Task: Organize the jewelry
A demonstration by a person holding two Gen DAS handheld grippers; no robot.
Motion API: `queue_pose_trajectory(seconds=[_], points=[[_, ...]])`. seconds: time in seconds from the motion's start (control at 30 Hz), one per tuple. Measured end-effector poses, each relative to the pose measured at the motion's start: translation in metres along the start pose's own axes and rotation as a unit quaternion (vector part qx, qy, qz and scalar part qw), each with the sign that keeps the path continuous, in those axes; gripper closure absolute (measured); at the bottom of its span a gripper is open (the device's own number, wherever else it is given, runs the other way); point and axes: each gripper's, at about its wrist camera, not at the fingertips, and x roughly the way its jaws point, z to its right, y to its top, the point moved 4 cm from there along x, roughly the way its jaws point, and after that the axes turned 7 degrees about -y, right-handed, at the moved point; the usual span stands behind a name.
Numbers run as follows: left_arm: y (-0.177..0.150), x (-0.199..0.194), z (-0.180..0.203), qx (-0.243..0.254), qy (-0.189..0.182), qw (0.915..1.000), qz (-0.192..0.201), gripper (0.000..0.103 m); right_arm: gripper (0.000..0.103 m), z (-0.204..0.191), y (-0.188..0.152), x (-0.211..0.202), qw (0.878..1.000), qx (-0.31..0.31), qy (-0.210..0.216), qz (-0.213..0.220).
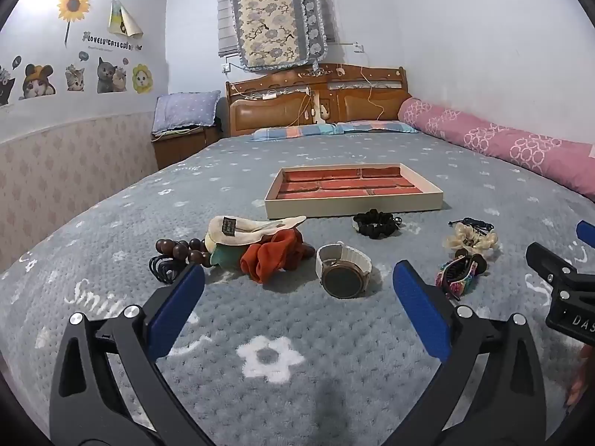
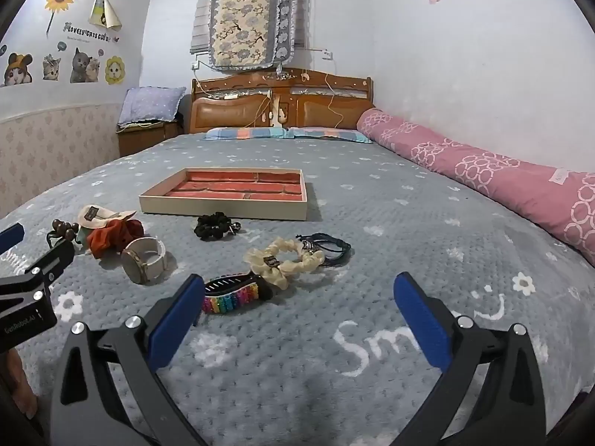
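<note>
tray 1 — watch 1 — scrunchies 3 — hair claw 1 — bead bracelet 1

A home bedroom — bed, wooden headboard, cat wall stickers.

The left tongs gape wide, blue pads far apart, with nothing between them. The right tongs are equally spread and hold nothing. In the left wrist view the right tongs sit at 3 o'clock; in the right wrist view the left sits at 9 o'clock.
</note>
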Motion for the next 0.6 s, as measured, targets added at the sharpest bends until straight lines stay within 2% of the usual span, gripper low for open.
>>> queue_pose_trajectory(seconds=[0.6], points=[[0.0017, 0.0028, 0.0004, 0.000, -0.001, 1.0000, 0.003, 0.005, 0.004, 0.0003, 0.0006, -0.0002, 1.000, -0.002, 0.000, 0.002]])
